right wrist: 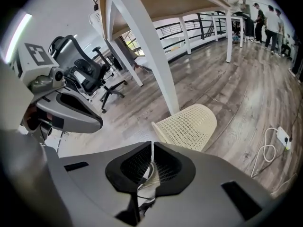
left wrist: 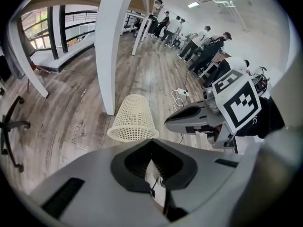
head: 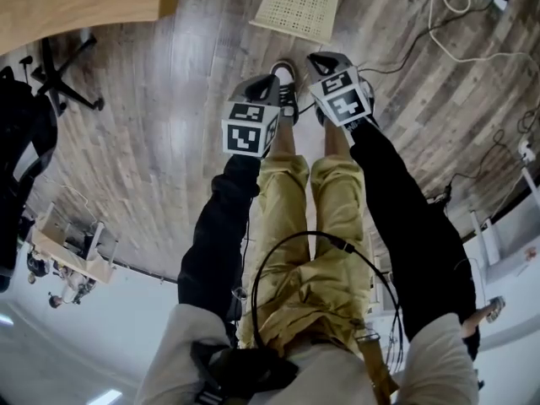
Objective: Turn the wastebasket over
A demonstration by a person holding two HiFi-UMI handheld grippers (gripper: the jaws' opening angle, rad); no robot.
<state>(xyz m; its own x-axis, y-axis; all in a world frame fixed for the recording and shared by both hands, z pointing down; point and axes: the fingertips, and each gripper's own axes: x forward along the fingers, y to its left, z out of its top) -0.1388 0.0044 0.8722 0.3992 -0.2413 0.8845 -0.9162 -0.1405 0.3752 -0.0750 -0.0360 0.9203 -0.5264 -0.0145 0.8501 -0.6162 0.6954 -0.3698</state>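
A cream mesh wastebasket [head: 299, 2] stands on the wood floor ahead of the person's shoes, with its wide rim down and its narrow base up. In the left gripper view the wastebasket [left wrist: 133, 119] sits just beyond my left gripper [left wrist: 152, 160], whose jaws are shut with nothing between them. My right gripper [right wrist: 152, 148] is shut and empty too, with the wastebasket [right wrist: 189, 126] a little beyond and to the right of it. From the head view, the left gripper [head: 268, 81] and the right gripper [head: 325, 60] hang side by side above the shoes, short of the basket.
A white table leg [left wrist: 111, 46] rises right behind the basket, under a wooden desk [head: 76, 2]. Office chairs [right wrist: 90, 74] stand to the left. A power strip with cables [right wrist: 283, 138] lies on the floor to the right. Several people [left wrist: 203, 46] stand far off.
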